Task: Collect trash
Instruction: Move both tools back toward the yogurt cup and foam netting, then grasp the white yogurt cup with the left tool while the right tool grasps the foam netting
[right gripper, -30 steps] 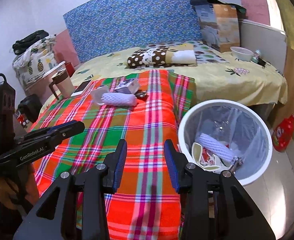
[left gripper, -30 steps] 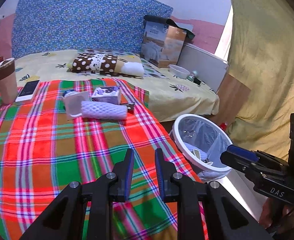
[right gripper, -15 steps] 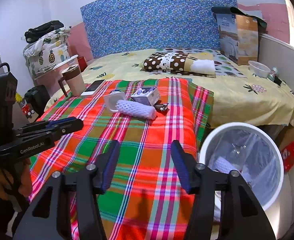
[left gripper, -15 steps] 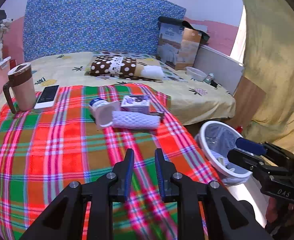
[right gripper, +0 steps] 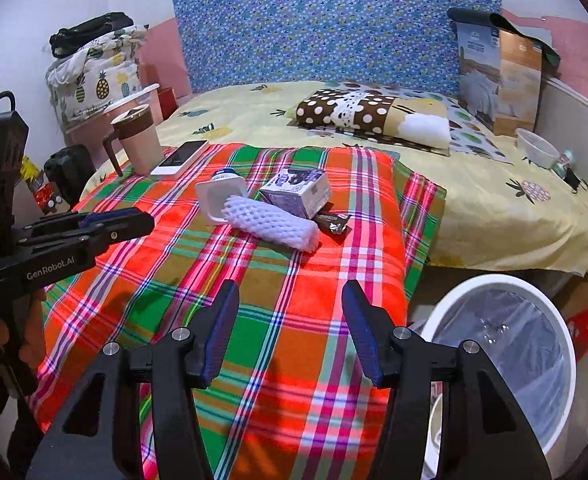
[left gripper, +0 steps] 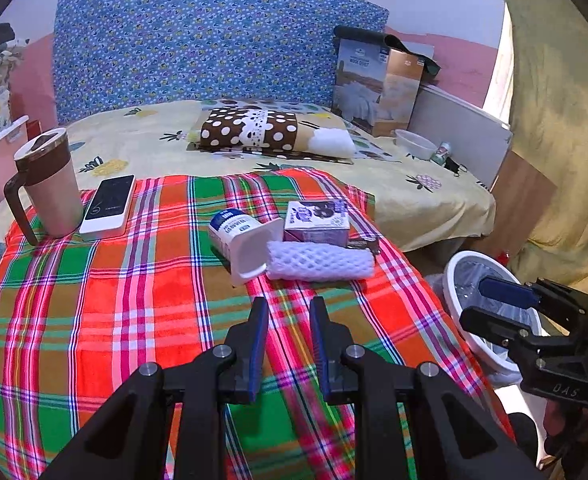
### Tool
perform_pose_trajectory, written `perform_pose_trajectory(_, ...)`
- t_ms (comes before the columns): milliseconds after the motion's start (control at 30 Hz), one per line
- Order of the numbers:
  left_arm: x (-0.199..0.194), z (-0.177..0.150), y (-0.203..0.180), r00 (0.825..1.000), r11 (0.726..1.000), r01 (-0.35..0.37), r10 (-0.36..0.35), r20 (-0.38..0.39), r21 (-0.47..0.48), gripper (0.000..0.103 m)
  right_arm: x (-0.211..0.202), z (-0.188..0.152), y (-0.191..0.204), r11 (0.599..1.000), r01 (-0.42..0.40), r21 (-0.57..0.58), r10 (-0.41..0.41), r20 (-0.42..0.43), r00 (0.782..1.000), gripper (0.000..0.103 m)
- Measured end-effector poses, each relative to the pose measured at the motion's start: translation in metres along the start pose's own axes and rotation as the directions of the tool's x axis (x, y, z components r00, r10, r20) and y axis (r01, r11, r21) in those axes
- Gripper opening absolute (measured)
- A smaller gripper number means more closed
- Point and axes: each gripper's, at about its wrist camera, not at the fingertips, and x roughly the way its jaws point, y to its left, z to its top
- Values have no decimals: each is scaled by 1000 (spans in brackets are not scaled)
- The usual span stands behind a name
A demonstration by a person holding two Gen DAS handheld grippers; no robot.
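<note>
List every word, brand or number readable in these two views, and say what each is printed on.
"GenRobot.AI": side of the left gripper.
"DAS": body of the right gripper.
Yogurt cup: blue label, print too blurred to read.
Purple carton: graphics only, text illegible.
Tall box by the headboard: heading too small to read.
Phone: tiny mark, illegible.

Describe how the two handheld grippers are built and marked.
Both are black plastic with blue pads on two fingers and silver pivot screws. The left gripper reads "GenRobot.AI" along its side in the right wrist view; the right gripper shows "DAS" in the left wrist view. No sleeves are visible.
</note>
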Motion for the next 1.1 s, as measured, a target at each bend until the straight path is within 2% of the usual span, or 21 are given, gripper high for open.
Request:
perform_pose_trajectory(667, 50, 12, 46, 999, 999, -35, 34, -36, -27, 21, 56, 26, -2, 996, -8, -88, 3, -62, 998, 55)
perform_pose_trajectory(967, 72, 21, 55, 999, 1000, 0, 0, -45, -14, 21, 82, 38, -2, 991, -25, -131, 15, -75, 997, 55)
perform_pose_trajectory(1000, 73, 22, 55, 999, 1000, 6, -7, -44, -13, 22, 83, 38, -1, 990, -34, -139, 23, -78, 997, 55)
perform_pose_trajectory(1067, 79, 23, 54, 999, 1000, 17, -17, -47, -9, 34, 87, 38, 1, 987, -48, -156, 35, -83, 996, 55)
perform_pose_trajectory(1100, 81, 24, 54, 999, 1000, 17, -17, -48, -8, 37, 89, 38, 2, 985, -51, -164, 37, -88, 995, 55)
